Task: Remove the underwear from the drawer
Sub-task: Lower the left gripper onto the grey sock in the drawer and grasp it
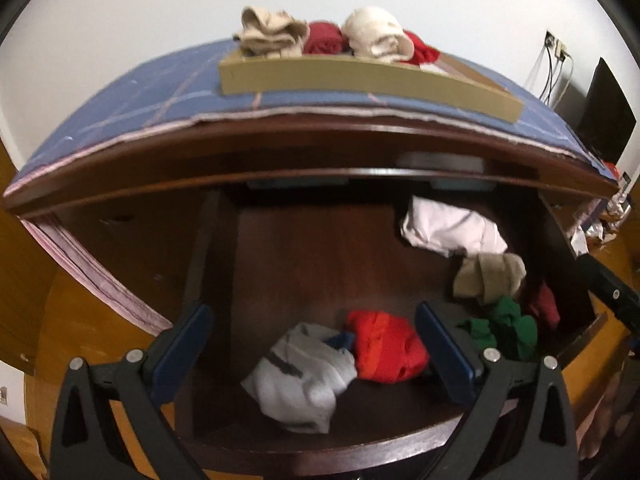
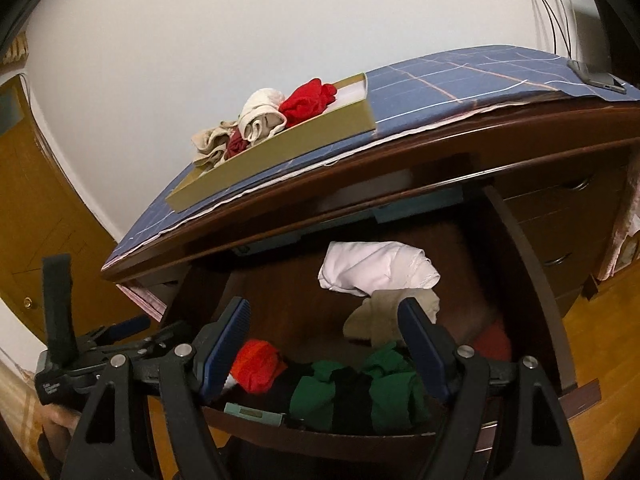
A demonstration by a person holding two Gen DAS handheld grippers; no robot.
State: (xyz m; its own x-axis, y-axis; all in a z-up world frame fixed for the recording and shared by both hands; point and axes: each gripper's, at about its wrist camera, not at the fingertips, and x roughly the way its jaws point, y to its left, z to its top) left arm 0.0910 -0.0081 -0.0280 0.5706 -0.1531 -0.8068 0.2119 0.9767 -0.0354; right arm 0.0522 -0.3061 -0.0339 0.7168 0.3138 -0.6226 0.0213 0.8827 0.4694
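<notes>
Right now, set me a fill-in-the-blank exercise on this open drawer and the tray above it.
1. The tray stands on a checked cloth of ____ colour.
2. In the drawer, the white garment lies at the ____.
3. Between the right gripper fingers lies a ____ garment.

Missing: blue; back; green

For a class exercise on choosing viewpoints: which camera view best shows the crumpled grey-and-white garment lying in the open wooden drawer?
The left wrist view: the crumpled grey-and-white garment lies whole and unobstructed between that gripper's fingers. The right wrist view shows at most a small pale scrap behind its left finger, too little to identify.
</notes>
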